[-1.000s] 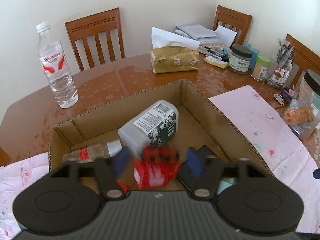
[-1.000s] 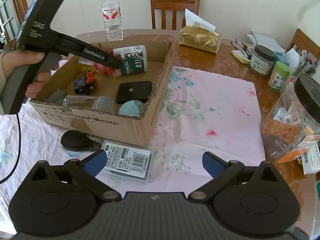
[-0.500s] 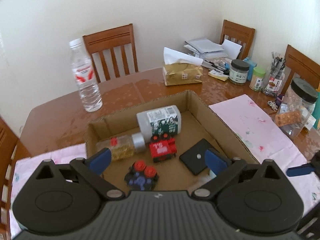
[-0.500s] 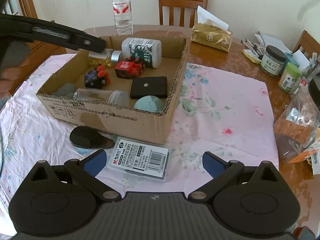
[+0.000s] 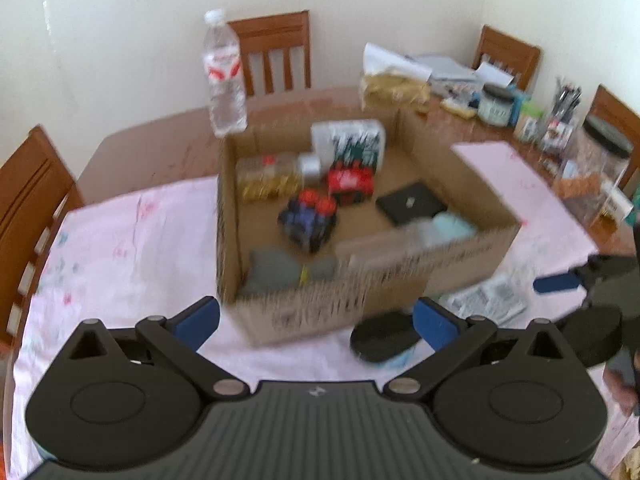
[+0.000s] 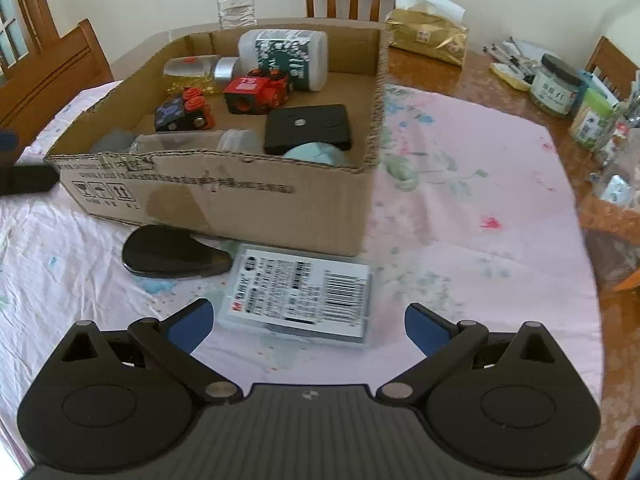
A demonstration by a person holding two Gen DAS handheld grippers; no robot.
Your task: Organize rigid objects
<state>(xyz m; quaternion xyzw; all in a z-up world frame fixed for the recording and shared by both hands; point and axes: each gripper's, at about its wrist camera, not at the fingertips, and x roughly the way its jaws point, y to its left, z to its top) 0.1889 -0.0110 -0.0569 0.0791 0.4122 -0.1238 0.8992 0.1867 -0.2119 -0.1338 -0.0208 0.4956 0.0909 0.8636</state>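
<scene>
A cardboard box [image 6: 224, 196] [image 5: 372, 280] on the pink cloth holds a white bottle [image 6: 284, 58], a red toy [image 6: 258, 90], a dark toy with red wheels [image 6: 182, 114], a black case [image 6: 308, 128] and clear jars. Outside its near wall lie a black oval object [image 6: 172, 252] [image 5: 384, 338] and a flat labelled plastic box [image 6: 300, 292]. My right gripper [image 6: 308, 324] is open and empty, its fingers either side of the labelled box, just short of it. My left gripper [image 5: 316, 320] is open and empty, pulled back in front of the box.
A water bottle [image 5: 224, 76] and a tissue pack [image 6: 428, 38] stand behind the box. Jars, pens and papers [image 6: 556, 84] crowd the right side of the table. Wooden chairs [image 5: 32, 200] surround the table. The other gripper shows at the right edge [image 5: 592, 280].
My left gripper let go of the red toy in the box and drew back out and up. My right gripper moved forward and down toward the labelled box.
</scene>
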